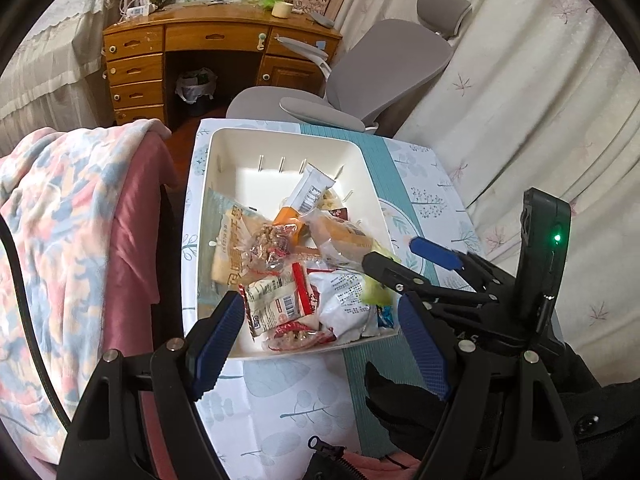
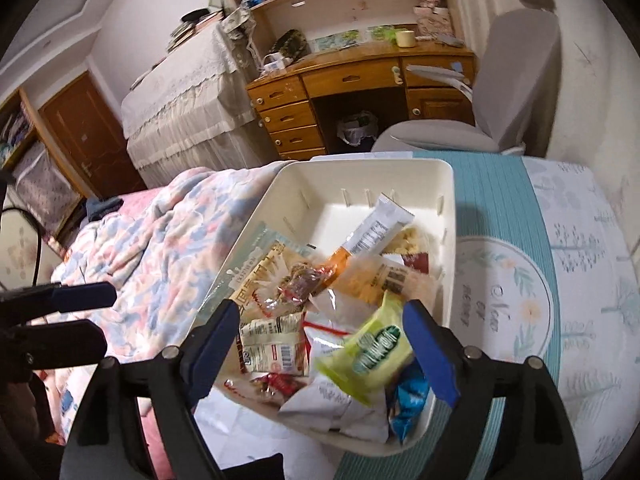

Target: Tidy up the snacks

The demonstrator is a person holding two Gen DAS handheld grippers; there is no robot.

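White bin (image 2: 448,184) mid-frame on table (image 2: 580,280), piled with snack packs. Right gripper (image 2: 320,344) spread wide, empty, hovering over bin's near end. Green pack (image 2: 368,352) lies loose between its jaws, lower centre, long axis running lower left to upper right; blurred, contact unclear. Left gripper (image 1: 320,332) also spread, empty, at bin's near rim; right looks nearer. Blue pack (image 2: 408,400) and white pack (image 2: 340,408) crowd underneath. Chair (image 2: 516,80) beyond.
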